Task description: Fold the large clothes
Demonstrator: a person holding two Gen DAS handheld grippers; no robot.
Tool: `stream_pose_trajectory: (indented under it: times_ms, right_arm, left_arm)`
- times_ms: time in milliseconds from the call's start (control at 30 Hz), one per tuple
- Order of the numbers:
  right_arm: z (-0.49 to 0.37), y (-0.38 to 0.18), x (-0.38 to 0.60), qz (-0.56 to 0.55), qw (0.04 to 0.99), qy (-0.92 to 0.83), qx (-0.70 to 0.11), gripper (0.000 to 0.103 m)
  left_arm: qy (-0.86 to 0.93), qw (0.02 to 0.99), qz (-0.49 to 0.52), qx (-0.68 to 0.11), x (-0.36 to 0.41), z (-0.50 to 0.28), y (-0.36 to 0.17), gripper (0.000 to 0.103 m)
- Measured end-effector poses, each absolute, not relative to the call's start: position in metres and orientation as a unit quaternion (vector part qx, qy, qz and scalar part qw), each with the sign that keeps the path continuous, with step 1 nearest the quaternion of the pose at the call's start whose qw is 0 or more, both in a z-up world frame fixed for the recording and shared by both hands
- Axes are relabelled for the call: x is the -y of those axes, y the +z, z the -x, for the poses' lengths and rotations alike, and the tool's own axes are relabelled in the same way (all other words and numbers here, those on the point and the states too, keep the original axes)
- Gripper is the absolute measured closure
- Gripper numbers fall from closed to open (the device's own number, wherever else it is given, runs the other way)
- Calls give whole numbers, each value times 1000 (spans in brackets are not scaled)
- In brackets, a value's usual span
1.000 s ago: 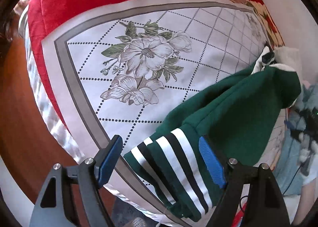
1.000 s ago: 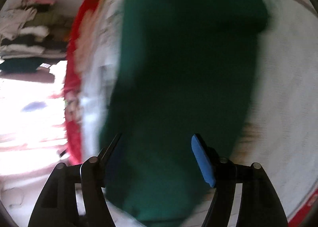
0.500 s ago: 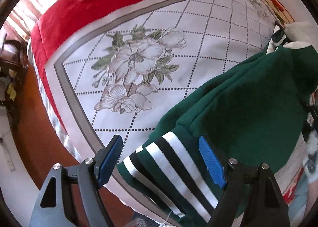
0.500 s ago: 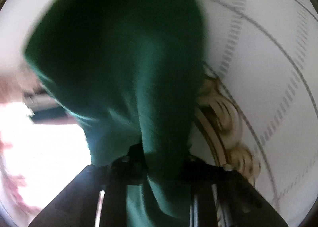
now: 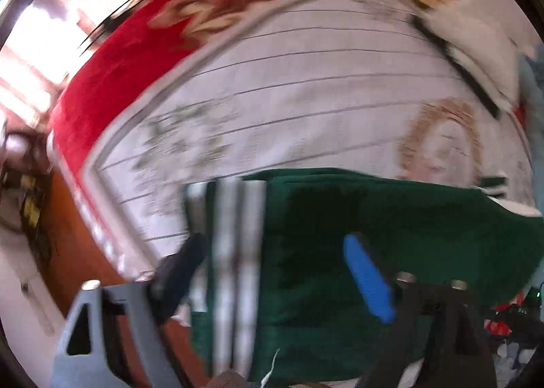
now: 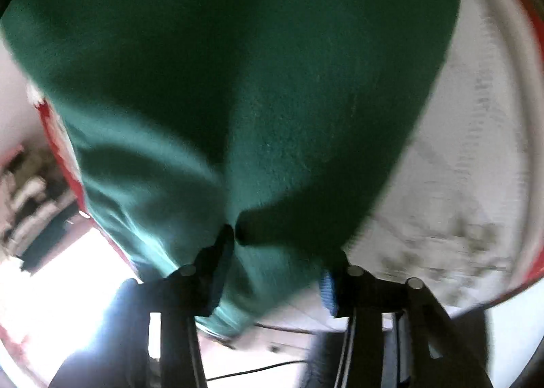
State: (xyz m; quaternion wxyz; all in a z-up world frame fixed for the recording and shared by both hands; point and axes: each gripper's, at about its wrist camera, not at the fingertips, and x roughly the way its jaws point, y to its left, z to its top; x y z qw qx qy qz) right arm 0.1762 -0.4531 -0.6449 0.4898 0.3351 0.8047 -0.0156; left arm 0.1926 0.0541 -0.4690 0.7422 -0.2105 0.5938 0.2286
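Plainly, left claw (image 5: 275, 272) gapes apart over the green sweater (image 5: 374, 218); right claw's (image 6: 277, 265) state I cannot tell.

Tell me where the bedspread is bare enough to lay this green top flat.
The white checked centre of the bedspread is free, bordered by its red floral edge, the green top and the white garment at the far right corner. It is crowded near the left claw, where the striped cuff hangs.
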Motion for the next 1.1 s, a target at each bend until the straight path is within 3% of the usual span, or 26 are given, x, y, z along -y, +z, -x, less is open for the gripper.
stream_pose_trajectory:
  times_ms: [167,300,367,433,467,500,533,567,667,833,933,1033,1067,1100]
  right_arm:
    - [-210,-580,460,-230,558,13,-798,42]
    - [-290,-534,446,-148,673,63,-722,30]
    - [-335,-527,429,-100,715,109,-684,24]
    - [-377,-546,397,-52,694,162,-699,23]
    - [-395,-563,377,-44,667,190,-719,24]
    - [-408,-576,369,-37,638,209,-740,34]
    - [-417,-594,361,-21,607,211,-766,56]
    - [-419,-600,353,-13,599,221,-770,96]
    - [-427,-582,317,41,619,260,-740,96]
    - [-432,-520,287,37,657,335,-674,97]
    - [-444,-544,278,24,662,300,-686,96]
    - [-466,-604,278,14,653,252,-714,95]
    - [-468,-621,279,9,642,238,-729,89]
    - [-469,-628,279,7,638,226,-736,72]
  left_arm:
    - [154,762,180,-603,23,-258,-483,6]
    - [129,763,164,-612,70,-299,-504,6]
    - [127,761,157,-616,81,-310,-514,6]
    - [124,762,148,-618,88,-318,-521,6]
    - [124,761,138,-622,90,-320,-525,6]
    - [123,757,135,-627,92,-322,-527,6]
    - [118,754,140,-631,93,-322,-529,6]
    - [116,750,143,-635,92,-322,-532,6]
    - [115,746,142,-640,95,-316,-536,6]
    - [125,739,148,-645,91,-303,-542,6]
    - [136,734,147,-649,88,-299,-544,6]
    - [146,729,150,-652,84,-296,-542,6]
    - [147,730,151,-650,83,-295,-538,6]
    - [150,734,149,-645,82,-294,-530,6]
